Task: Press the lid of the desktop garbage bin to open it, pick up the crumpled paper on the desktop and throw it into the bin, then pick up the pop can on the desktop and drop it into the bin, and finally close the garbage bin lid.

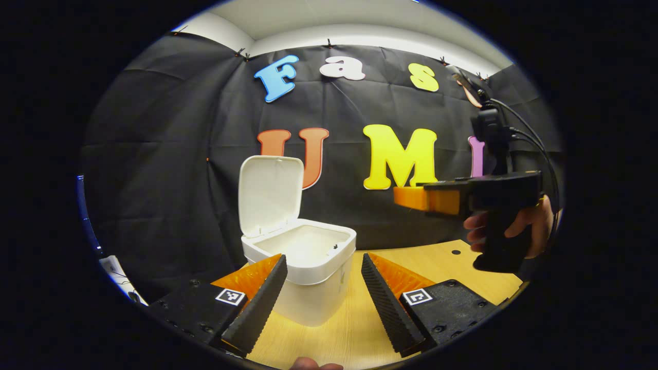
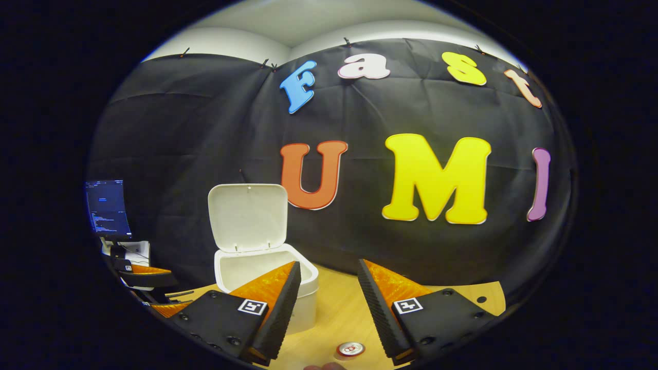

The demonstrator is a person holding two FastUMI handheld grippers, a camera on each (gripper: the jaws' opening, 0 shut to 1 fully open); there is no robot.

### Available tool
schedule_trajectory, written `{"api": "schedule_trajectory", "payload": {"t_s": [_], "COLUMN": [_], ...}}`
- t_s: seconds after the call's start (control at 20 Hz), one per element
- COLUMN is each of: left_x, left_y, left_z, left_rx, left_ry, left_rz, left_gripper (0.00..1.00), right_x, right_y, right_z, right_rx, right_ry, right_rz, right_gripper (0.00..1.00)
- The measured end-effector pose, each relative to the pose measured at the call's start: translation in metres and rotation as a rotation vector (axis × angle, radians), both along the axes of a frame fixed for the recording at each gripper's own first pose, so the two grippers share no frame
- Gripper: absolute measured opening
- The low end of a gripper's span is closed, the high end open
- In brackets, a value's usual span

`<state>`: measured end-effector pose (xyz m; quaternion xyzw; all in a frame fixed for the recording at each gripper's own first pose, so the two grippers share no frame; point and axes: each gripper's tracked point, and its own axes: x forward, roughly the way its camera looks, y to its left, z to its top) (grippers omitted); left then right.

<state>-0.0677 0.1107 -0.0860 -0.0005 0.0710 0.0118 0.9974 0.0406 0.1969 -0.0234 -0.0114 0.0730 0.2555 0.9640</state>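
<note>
The white garbage bin (image 1: pixel 313 267) stands on the wooden table with its lid (image 1: pixel 271 192) tipped up and back, open. My left gripper (image 1: pixel 324 262) is open just in front of it, its fingers framing the bin's front edge with nothing between them. My right gripper (image 1: pixel 406 198), held by a hand (image 1: pixel 519 226), hovers level to the right of the bin, above the table. In the right gripper view the right gripper (image 2: pixel 329 267) is open and the bin (image 2: pixel 303 303) sits beyond its left finger. The pop can (image 2: pixel 350 349) stands upright low between the fingers, untouched.
The wooden table (image 1: pixel 442 262) runs right of the bin to the black cloth wall. A monitor (image 2: pixel 105 208) and some gear sit far left past the table edge, close to my left gripper (image 2: pixel 144 277). Cables (image 1: pixel 534 139) hang from the right gripper's handle.
</note>
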Motion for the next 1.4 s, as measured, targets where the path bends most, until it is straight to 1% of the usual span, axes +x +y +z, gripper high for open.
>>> {"api": "schedule_trajectory", "payload": {"t_s": [0.05,0.2,0.35,0.4,0.45,0.55,0.65,0.75,0.95,1.1,1.2,1.4], "left_x": [0.001,0.004,0.006,0.008,0.009,0.013,0.016,0.020,0.033,0.045,0.055,0.081], "left_y": [-0.011,-0.033,-0.058,-0.065,-0.071,-0.084,-0.099,-0.112,-0.129,-0.143,-0.146,-0.148], "left_z": [-0.004,-0.016,-0.032,-0.040,-0.048,-0.068,-0.095,-0.126,-0.177,-0.205,-0.217,-0.250], "left_rx": [-0.002,-0.007,-0.028,-0.027,-0.022,-0.015,-0.016,-0.002,0.014,0.025,0.038,0.032], "left_ry": [-0.003,0.002,0.011,0.016,0.018,0.029,0.053,0.088,0.139,0.160,0.167,0.205], "left_rz": [-0.032,-0.085,-0.128,-0.141,-0.151,-0.171,-0.208,-0.235,-0.252,-0.265,-0.263,-0.246], "left_gripper": [0.95,0.95,0.95,0.95,0.95,0.95,0.95,0.96,0.96,0.96,0.96,0.96], "right_x": [-0.008,-0.024,-0.038,-0.041,-0.046,-0.053,-0.061,-0.069,-0.093,-0.114,-0.122,-0.127], "right_y": [-0.018,-0.076,-0.123,-0.137,-0.149,-0.175,-0.196,-0.217,-0.242,-0.249,-0.251,-0.264], "right_z": [0.005,0.012,0.007,0.003,0.000,-0.006,-0.018,-0.040,-0.103,-0.139,-0.146,-0.144], "right_rx": [0.016,0.032,0.053,0.064,0.072,0.068,0.063,0.041,-0.016,-0.025,-0.047,-0.083], "right_ry": [-0.012,-0.042,-0.028,-0.020,-0.016,-0.026,-0.026,-0.002,0.113,0.194,0.204,0.198], "right_rz": [-0.020,-0.114,-0.208,-0.239,-0.264,-0.319,-0.363,-0.412,-0.458,-0.475,-0.471,-0.470], "right_gripper": [0.80,0.80,0.84,0.88,0.89,0.89,0.90,0.90,0.90,0.90,0.90,0.90]}}
